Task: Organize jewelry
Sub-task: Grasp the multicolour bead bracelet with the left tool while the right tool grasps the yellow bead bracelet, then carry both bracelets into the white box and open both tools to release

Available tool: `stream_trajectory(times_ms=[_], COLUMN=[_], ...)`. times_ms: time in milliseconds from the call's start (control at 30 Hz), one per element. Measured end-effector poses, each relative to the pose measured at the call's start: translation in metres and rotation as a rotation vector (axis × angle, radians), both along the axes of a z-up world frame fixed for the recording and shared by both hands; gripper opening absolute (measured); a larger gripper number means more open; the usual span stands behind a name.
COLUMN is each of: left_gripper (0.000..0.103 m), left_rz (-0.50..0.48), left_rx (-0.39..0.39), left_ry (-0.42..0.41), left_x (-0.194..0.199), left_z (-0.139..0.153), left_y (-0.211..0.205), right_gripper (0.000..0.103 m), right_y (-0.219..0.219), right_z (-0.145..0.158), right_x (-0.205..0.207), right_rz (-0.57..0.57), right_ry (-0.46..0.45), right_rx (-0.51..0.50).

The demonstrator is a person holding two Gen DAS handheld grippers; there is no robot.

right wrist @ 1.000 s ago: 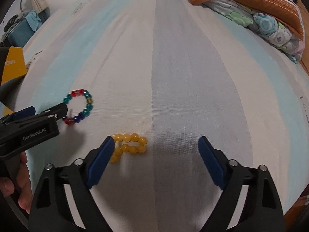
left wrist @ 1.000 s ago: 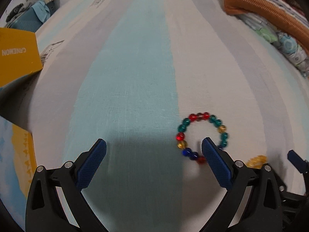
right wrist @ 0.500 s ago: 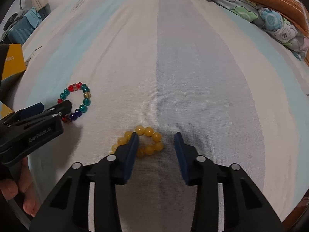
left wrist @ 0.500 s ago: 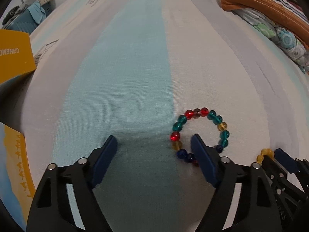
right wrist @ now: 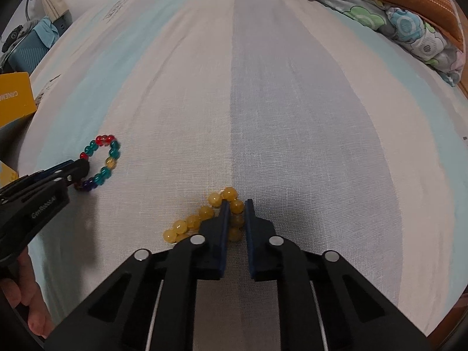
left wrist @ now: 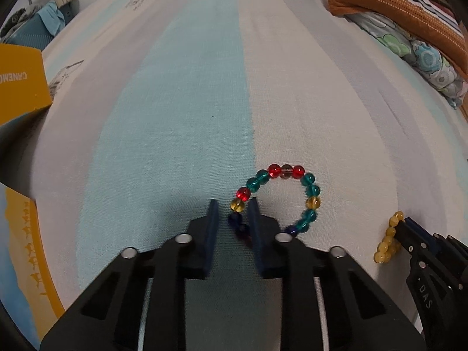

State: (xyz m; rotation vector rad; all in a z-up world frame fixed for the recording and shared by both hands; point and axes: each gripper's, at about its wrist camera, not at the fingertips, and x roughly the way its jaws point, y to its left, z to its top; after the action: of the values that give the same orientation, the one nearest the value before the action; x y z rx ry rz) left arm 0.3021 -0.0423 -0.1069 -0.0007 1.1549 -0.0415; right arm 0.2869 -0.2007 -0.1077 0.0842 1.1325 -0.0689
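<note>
Right wrist: tool (right wrist: 235,204) around yellow bracelet (right wrist: 204,219).

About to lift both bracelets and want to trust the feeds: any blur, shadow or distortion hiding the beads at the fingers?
Left wrist view: fisheye bends the striped sheet; the left gripper shadows the dark blue beads of the multicolor bracelet, far beads sharp. Right wrist view: same bulge; the yellow bracelet is dimmed between the fingers of the right gripper, and the multicolor bracelet looks slightly blurred.
</note>
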Motion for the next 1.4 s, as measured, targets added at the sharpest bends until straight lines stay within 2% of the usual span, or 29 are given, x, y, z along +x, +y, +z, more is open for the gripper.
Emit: stream_trajectory(times_ms=[767,1400], left_gripper=[0.009,0.009], left_rz=[-0.043,-0.082], left_rx=[-0.07,-0.105], left_ry=[-0.039,-0.124], left_x=[-0.019,-0.044], left_z=[0.026,0.07], left_y=[0.005,-0.003], right_gripper=[0.009,0.009], right_y=[-0.002,-0.006], right_z=[0.043,0.071], right_x=[-0.018,-0.033], right_rz=[0.018,0.034], right_ry=[-0.116,-0.181], right_rx=[0.045,0.066])
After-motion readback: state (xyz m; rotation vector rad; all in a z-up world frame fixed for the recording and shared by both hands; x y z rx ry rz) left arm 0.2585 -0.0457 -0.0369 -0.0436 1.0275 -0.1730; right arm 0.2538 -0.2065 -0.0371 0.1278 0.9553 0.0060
